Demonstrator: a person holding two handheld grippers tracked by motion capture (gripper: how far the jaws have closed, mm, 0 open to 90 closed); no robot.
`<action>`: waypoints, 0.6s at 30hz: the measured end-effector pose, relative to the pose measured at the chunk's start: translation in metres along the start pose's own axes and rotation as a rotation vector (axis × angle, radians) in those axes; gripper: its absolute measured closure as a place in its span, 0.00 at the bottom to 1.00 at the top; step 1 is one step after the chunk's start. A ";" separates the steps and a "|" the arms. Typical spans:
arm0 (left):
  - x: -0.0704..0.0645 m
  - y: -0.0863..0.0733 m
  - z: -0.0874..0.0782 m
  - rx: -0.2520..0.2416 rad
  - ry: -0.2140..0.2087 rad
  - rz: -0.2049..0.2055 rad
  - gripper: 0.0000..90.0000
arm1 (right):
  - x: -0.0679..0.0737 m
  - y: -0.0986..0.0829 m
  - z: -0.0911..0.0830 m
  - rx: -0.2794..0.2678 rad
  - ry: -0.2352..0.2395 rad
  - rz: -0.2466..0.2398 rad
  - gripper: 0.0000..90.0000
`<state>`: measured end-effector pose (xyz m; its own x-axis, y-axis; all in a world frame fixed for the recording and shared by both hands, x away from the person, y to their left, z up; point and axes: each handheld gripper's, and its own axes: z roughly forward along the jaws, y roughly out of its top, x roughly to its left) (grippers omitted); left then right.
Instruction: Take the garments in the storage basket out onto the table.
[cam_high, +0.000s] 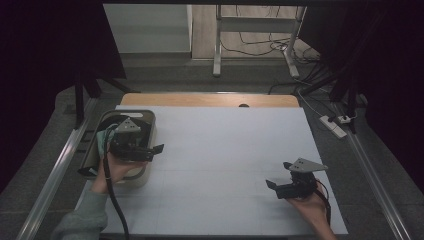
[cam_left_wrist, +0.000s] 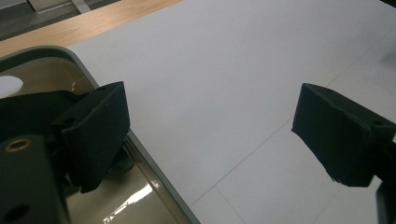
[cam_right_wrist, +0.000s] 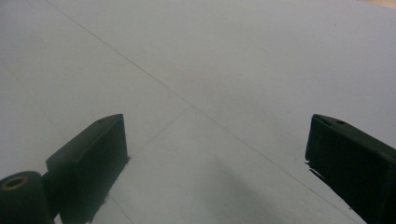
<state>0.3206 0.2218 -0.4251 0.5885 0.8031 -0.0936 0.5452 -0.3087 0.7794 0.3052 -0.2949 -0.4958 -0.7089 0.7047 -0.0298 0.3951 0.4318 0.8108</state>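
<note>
A person's left hand holds my left gripper (cam_high: 152, 142) over the right part of a grey-rimmed bin (cam_high: 146, 116) at the table's left edge. In the left gripper view, the left gripper (cam_left_wrist: 210, 135) is open and holds nothing. One jaw hangs over the bin's rim (cam_left_wrist: 79, 60) and tan inside, the other over the white table sheet (cam_left_wrist: 224, 70). My right gripper (cam_high: 279, 175) is near the front right corner of the sheet, held just above it. In the right gripper view, the right gripper (cam_right_wrist: 215, 158) is open wide, with bare white sheet (cam_right_wrist: 210, 70) between the jaws.
Something pale green (cam_high: 102, 137) lies in the bin beside the left hand. A wooden table edge (cam_high: 210, 99) shows behind the white sheet (cam_high: 225, 150). On the floor there are a power strip (cam_high: 334, 125) to the right and cables and desk legs (cam_high: 218, 50) beyond.
</note>
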 end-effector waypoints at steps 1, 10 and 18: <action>0.002 0.000 0.001 0.000 0.002 0.002 0.13 | 0.000 0.000 0.000 0.001 -0.001 0.000 0.06; 0.020 -0.001 0.009 0.013 0.017 -0.036 0.13 | 0.000 -0.001 0.001 0.009 0.000 -0.001 0.06; 0.037 0.002 0.010 0.014 0.037 -0.059 0.13 | 0.000 -0.001 0.002 0.013 -0.002 0.001 0.06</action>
<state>0.3496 0.2460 -0.4336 0.5325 0.8384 -0.1160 0.5866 -0.2667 0.7647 0.3063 -0.2944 -0.4977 -0.7071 0.7064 -0.0305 0.4032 0.4383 0.8033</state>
